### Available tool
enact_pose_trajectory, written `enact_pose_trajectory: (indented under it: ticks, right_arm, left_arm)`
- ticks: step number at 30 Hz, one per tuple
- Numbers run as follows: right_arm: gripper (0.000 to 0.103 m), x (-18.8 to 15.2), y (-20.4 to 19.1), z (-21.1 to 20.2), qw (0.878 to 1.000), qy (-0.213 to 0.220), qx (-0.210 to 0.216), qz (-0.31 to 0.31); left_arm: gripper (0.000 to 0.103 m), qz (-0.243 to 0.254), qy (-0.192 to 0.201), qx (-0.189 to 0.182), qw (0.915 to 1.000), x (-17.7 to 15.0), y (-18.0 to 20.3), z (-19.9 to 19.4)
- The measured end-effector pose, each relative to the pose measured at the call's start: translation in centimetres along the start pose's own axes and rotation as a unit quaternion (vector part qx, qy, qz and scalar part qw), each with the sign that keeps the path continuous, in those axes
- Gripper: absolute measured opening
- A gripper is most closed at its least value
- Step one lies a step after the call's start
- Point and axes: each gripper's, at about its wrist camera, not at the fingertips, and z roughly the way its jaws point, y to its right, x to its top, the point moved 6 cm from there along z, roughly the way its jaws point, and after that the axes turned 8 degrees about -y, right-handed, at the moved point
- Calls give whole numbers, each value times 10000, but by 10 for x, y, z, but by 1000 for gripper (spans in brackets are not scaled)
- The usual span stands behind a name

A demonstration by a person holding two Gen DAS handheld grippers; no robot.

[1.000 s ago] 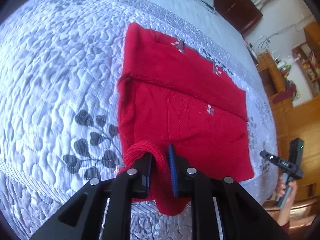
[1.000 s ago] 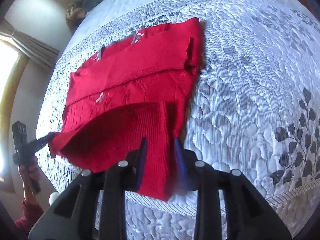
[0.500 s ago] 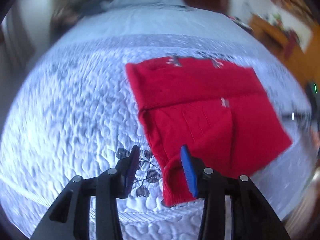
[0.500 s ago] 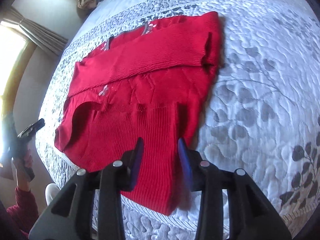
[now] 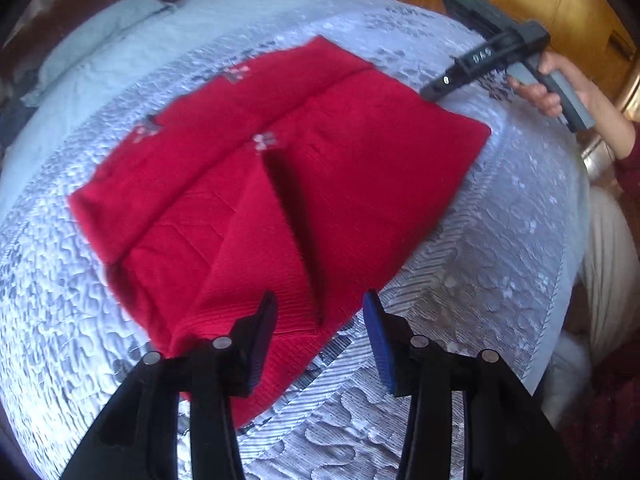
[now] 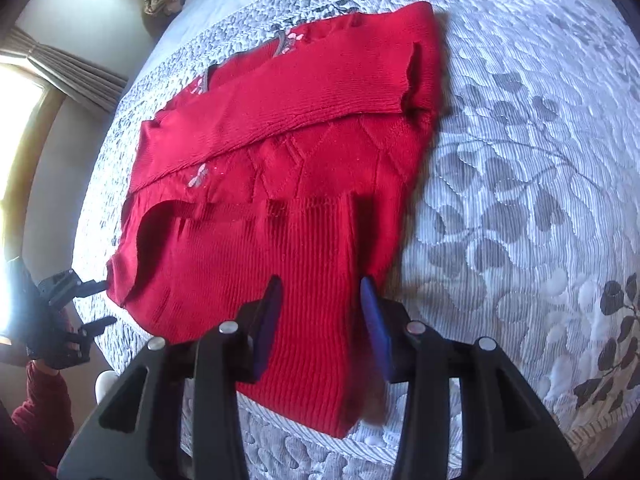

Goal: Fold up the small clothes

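The left gripper (image 5: 320,322) has been parted and the hem released; its jaws have just been opening, nothing pinched. The right gripper (image 6: 320,304) is likewise spread above the red sweater (image 6: 288,168), now laid folded on the quilted bedspread (image 6: 520,160).

Red knit sweater (image 6: 304,184), partly folded, sleeve across its chest, flat on the quilted bedspread (image 6: 520,160)
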Motion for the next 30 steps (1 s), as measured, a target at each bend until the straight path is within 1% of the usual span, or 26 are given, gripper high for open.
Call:
enact_pose_trajectory:
  ticks: [2,3,5,6,7,8,9,10,11,12,13,15,16,18,19,21,24,25,26,29,30]
  right_arm:
    - [42,1,0,1,10000,-18,22,33]
    - [42,1,0,2,10000,-20,46,45]
    - [42,2,-1,4,10000,-23,68,54]
    - [42,2,-2,5,10000,-27,70,48]
    - [42,2,-3,6,10000,-31,62,40]
    - [42,2,-3,7,10000,-37,50,32]
    - [42,2,-3,8,10000,-42,45,32]
    - [42,2,-3,8,10000,-44,52,42]
    - [42,2,-3,8,10000,-45,61,59]
    - [42,2,-2,8,9999,-50,71,82]
    - [42,2,-1,9,9999,-48,74,99]
    - [42,2,0,8,9999,-44,83,98]
    - [43,1,0,8,9999,-47,93,98]
    - [44,0,0,7,9999,-56,104,92]
    - [45,0,0,8,9999,-59,102,87]
    - [46,-1,-1,9,9999,-77,78,53]
    - [46,-3,-4,12,9999,-100,47,13]
    - [46,-3,-4,13,10000,-92,35,8]
    - [47,-3,-4,13,10000,-88,39,10]
    - [47,-3,-3,13,9999,-90,81,28]
    - [46,-4,-3,13,9999,-96,81,30]
  left_arm:
    - [51,-56,-180,-13,9998,2,-2,12]
    - [52,-95,-275,50,9996,3,-3,18]
    - [50,-315,-598,247,9974,6,-15,34]
    - [44,-479,-646,196,9966,6,-18,39]
    - [40,-654,-623,83,9959,8,-21,40]
    - [27,-863,-572,-104,9946,9,-26,38]
    - [17,-1052,-510,-388,9924,11,-29,34]
    - [17,-1231,-432,-629,9894,12,-32,30]
    - [15,-1350,-346,-721,9876,14,-35,25]
    - [12,-1385,-321,-709,9873,15,-38,22]
    - [12,-1445,-311,-717,9864,15,-41,20]
    - [11,-1652,-160,-966,9814,17,-46,13]
    - [12,-1641,-97,-1085,9804,18,-46,8]
    - [13,-1460,-75,-1229,9816,16,-45,0]
    - [13,-1401,-74,-1182,9830,15,-44,-2]
    - [13,-1424,-170,-1149,9830,17,-47,0]
    - [13,-1701,-279,-878,9811,8,-61,6]
    - [13,-1796,-288,-836,9798,4,-66,7]
    - [13,-1784,-274,-815,9802,1,-66,6]
    - [13,-1392,-239,-751,9871,-3,-56,3]
    - [16,-1244,-247,-774,9889,-2,-50,3]
